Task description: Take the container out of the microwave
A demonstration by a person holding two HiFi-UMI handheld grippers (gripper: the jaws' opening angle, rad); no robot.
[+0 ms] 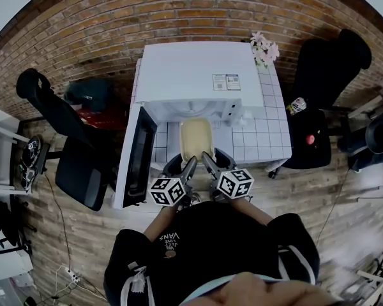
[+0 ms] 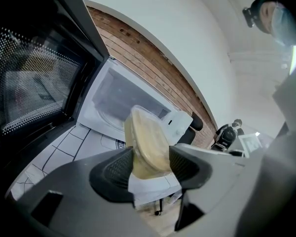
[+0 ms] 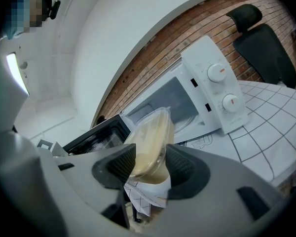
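Observation:
A clear plastic container (image 1: 196, 139) with yellowish contents hangs in front of the white microwave (image 1: 198, 75), outside its cavity and over the tiled table (image 1: 262, 139). The microwave door (image 1: 137, 155) stands open to the left. My left gripper (image 1: 188, 166) is shut on the container's near left edge and my right gripper (image 1: 208, 162) on its near right edge. In the left gripper view the container (image 2: 147, 142) sits pinched between the pads of the left gripper (image 2: 150, 168), with the empty cavity (image 2: 116, 95) behind. In the right gripper view the container (image 3: 152, 139) is clamped by the right gripper (image 3: 150, 167).
Pink flowers (image 1: 265, 48) stand at the table's back right corner. A black office chair (image 1: 76, 158) is left of the open door, another black chair (image 1: 319, 107) to the right. The microwave's dials (image 3: 219, 88) face me. A brick wall (image 1: 115, 24) runs behind.

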